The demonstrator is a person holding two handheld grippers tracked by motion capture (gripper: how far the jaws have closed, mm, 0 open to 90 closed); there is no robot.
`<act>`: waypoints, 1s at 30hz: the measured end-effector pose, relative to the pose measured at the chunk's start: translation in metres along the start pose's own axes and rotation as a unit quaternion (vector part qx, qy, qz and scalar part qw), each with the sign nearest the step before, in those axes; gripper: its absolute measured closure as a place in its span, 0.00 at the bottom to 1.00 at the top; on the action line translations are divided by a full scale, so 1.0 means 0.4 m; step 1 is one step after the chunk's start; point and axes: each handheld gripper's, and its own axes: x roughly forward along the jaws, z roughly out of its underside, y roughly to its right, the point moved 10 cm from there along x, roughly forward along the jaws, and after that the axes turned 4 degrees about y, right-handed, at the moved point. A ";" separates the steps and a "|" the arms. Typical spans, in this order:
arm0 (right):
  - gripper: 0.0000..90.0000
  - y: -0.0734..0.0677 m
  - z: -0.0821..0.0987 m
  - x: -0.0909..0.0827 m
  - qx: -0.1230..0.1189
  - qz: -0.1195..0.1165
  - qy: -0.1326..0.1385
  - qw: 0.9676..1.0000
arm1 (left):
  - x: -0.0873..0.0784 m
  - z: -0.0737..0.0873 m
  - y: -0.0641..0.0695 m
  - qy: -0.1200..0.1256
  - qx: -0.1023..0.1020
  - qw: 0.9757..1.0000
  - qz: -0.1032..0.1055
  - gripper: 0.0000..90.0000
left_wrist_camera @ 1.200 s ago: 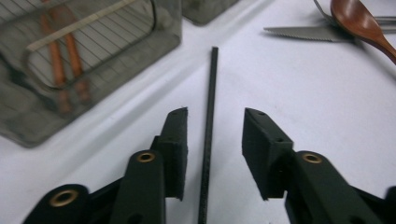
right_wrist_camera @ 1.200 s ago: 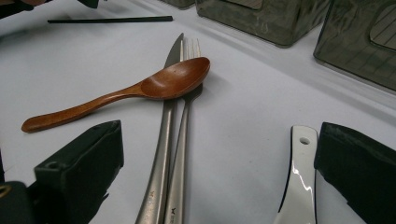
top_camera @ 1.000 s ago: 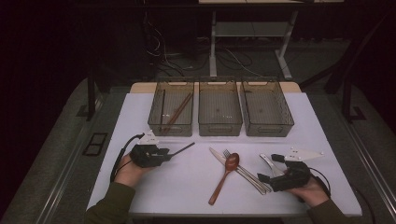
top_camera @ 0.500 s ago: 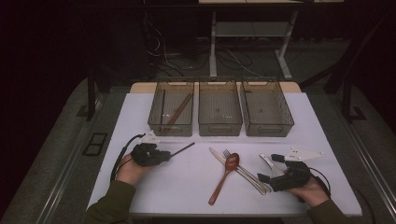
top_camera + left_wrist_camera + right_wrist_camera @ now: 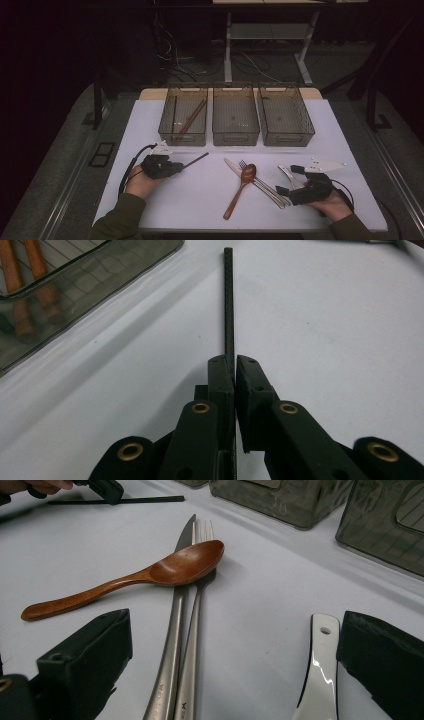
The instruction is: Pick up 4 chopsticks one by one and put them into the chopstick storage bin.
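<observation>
Desk, white-topped, carries three bins along its far side and loose cutlery near the front. Left tool rests low on the desk at the left; its jaws have just been closing and now clamp a thin black chopstick between the pads. That chopstick lies flat on the desk, its free end pointing toward the bins, just short of the left bin. Left bin holds brown chopsticks leaning along its length. Middle bin and right bin stand beside it in a row.

Right tool sits at the front right, jaws spread wide, gripping nothing. A steel handle with a hole at its end lies between those jaws, close to the right-hand one; whether it touches is not clear.

Centre of the desk: wooden spoon lies across a knife and fork, its bowl resting on them. Knife and fork lie side by side, touching.
</observation>
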 end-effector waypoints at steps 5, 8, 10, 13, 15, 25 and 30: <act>0.01 0.000 0.000 -0.001 0.001 0.000 0.000 1.000 | -0.001 0.000 0.001 -0.003 -0.003 1.000 0.002 0.95; 0.01 0.000 0.000 -0.001 0.001 0.000 0.000 1.000 | -0.003 -0.002 0.002 -0.004 -0.001 1.000 0.001 0.95; 0.01 0.000 0.000 -0.001 0.001 -0.001 0.000 1.000 | -0.006 -0.005 0.002 -0.001 -0.003 1.000 0.002 0.95; 0.01 0.000 -0.001 -0.001 0.001 -0.001 0.001 1.000 | -0.014 -0.009 0.000 0.003 -0.003 1.000 0.001 0.95; 0.01 0.000 -0.001 -0.001 0.001 -0.001 0.000 1.000 | -0.017 -0.013 -0.001 0.010 -0.008 1.000 0.000 0.95; 0.01 0.001 0.000 -0.001 0.001 -0.001 0.000 1.000 | -0.039 -0.032 0.005 0.016 -0.016 1.000 -0.004 0.95; 0.01 0.001 0.000 0.000 0.001 -0.001 0.000 1.000 | -0.046 -0.039 0.010 0.018 -0.017 1.000 -0.002 0.95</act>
